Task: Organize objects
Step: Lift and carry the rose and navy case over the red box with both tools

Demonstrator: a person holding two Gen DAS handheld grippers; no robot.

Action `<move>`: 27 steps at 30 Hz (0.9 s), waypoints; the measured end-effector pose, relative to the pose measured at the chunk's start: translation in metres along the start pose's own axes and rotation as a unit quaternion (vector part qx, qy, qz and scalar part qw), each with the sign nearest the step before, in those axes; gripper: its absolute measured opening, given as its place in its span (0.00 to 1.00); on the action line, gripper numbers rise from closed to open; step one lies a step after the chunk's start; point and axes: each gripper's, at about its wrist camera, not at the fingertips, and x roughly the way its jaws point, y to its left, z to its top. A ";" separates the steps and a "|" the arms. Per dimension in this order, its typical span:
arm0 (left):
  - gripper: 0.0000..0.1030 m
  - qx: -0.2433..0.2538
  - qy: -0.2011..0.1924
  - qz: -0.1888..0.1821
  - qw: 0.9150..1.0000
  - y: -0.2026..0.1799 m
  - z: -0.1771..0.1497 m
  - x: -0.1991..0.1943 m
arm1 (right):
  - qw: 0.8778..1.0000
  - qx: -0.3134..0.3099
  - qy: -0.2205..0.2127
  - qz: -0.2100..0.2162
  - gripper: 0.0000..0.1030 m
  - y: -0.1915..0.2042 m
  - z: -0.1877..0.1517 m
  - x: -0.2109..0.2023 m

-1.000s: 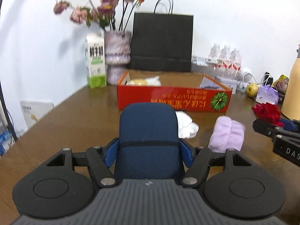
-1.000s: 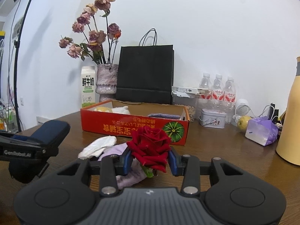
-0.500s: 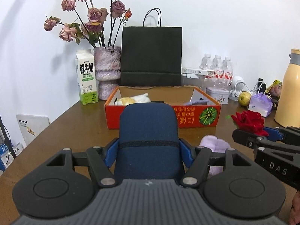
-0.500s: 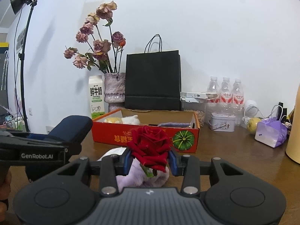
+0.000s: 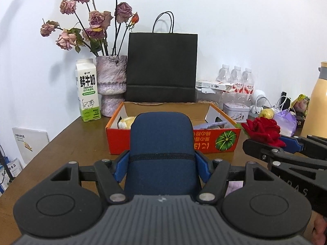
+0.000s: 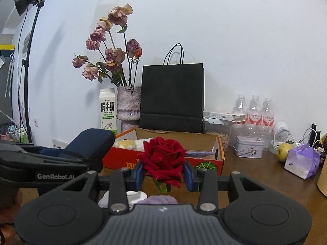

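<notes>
My left gripper (image 5: 161, 167) is shut on a navy blue padded case (image 5: 161, 143), held up over the wooden table (image 5: 77, 143) in front of the orange cardboard box (image 5: 216, 143). The case (image 6: 92, 140) also shows at the left of the right wrist view. My right gripper (image 6: 164, 176) is shut on a red artificial rose (image 6: 163, 159), its bloom standing above the fingers; the rose (image 5: 262, 131) appears at the right of the left wrist view. The box (image 6: 206, 164) holds a yellow and white soft item (image 6: 126, 144) and a purple-grey thing. A white cloth (image 6: 134, 197) and a lilac cloth (image 6: 161, 200) lie below my right gripper.
Behind the box stand a milk carton (image 5: 87, 94), a vase of dried roses (image 5: 111, 85) and a black paper bag (image 5: 161, 69). To the right are water bottles (image 5: 237, 79), a tin (image 5: 236, 111), a pear (image 6: 284, 152), a purple pouch (image 6: 302, 161) and a beige flask (image 5: 317, 102). A light stand (image 6: 26, 61) rises at left.
Both grippers have risen with the case and the rose still held. The cloths on the table have dropped lower in view and the box now shows more of its inside.
</notes>
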 end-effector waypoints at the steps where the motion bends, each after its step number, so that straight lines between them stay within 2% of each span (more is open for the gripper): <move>1: 0.66 -0.001 -0.001 0.000 1.000 0.000 0.002 0.002 | 1.000 0.000 0.001 0.001 0.36 -0.001 0.001 0.002; 27: 0.66 -0.034 -0.009 -0.004 0.999 0.008 0.036 0.063 | 1.000 0.010 -0.014 0.004 0.35 -0.014 0.032 0.071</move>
